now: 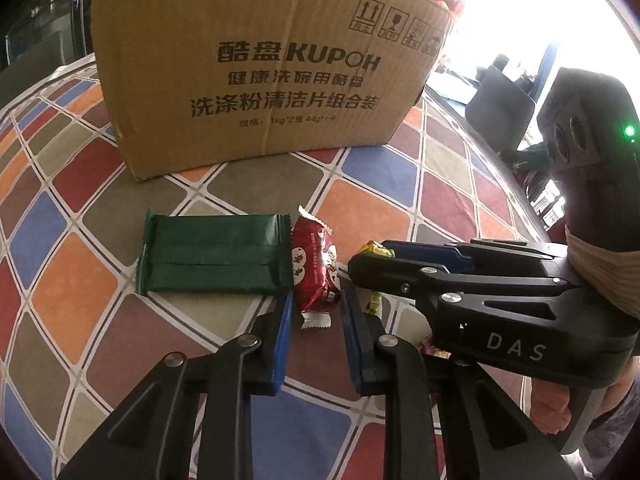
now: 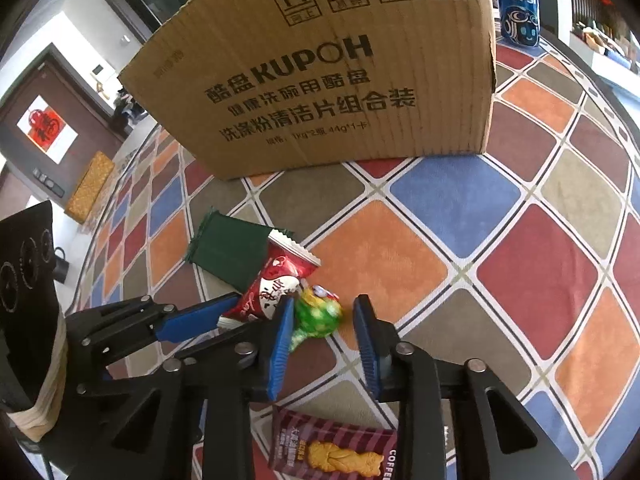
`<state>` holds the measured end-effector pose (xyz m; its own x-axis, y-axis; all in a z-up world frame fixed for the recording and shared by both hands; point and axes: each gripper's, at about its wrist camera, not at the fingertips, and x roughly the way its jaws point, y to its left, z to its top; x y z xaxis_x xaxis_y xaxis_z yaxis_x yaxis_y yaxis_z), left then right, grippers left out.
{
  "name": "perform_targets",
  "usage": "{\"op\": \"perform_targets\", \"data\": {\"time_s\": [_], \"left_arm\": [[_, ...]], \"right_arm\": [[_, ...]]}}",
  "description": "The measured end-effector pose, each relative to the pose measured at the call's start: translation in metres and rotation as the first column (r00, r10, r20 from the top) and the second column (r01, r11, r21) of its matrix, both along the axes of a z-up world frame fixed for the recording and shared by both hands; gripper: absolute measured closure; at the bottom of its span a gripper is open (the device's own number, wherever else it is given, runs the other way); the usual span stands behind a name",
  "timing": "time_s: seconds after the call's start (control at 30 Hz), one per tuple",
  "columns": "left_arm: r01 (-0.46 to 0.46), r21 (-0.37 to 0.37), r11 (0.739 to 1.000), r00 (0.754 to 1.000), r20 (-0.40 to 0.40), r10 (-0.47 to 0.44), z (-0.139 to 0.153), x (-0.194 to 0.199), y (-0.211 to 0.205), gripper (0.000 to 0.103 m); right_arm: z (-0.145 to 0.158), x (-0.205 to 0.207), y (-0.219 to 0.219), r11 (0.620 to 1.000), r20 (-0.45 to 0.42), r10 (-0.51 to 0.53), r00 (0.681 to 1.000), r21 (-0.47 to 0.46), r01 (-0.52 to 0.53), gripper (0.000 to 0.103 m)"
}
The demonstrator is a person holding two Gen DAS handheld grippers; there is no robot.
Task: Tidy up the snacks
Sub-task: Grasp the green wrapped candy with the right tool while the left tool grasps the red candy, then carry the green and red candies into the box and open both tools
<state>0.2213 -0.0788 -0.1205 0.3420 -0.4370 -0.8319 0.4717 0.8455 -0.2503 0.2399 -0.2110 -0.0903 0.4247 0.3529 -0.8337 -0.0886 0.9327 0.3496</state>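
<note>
A red snack packet [image 1: 316, 270] lies on the checkered tablecloth between the open fingers of my left gripper [image 1: 316, 306]; it also shows in the right wrist view [image 2: 272, 288]. A dark green wrapped bar [image 1: 214, 254] lies just left of it, and also shows in the right wrist view [image 2: 228, 248]. A green-yellow candy [image 2: 318, 316] sits between the open fingers of my right gripper [image 2: 322, 316]; in the left wrist view [image 1: 374, 252] it is mostly hidden by that gripper [image 1: 360, 264]. A brown cardboard box [image 1: 260, 76] stands behind the snacks.
A coffee biscuit packet [image 2: 332, 452] lies under my right gripper. A Pepsi can [image 2: 518, 10] stands behind the box at the right. The tablecloth [image 2: 500, 240] stretches open to the right. A dark chair [image 1: 500, 108] stands beyond the table's edge.
</note>
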Motion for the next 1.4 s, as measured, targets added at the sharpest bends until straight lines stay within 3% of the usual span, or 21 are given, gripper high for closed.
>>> {"op": "perform_targets", "data": {"time_s": [0.77,1.4], "left_arm": [[-0.044,-0.033,0.999,0.996,0.082,0.046,0.021,-0.013,0.008,0.083],[-0.075,-0.072,0.995,0.969,0.229,0.089,0.078,-0.024,0.019,0.083]], "right_arm": [[0.023,-0.024,-0.015,0.997,0.079,-0.031,0.996,-0.067,0.036,0.077],[0.068,-0.031,-0.014,0.996,0.206,-0.028,0.978,-0.079,0.045,0.077]]}}
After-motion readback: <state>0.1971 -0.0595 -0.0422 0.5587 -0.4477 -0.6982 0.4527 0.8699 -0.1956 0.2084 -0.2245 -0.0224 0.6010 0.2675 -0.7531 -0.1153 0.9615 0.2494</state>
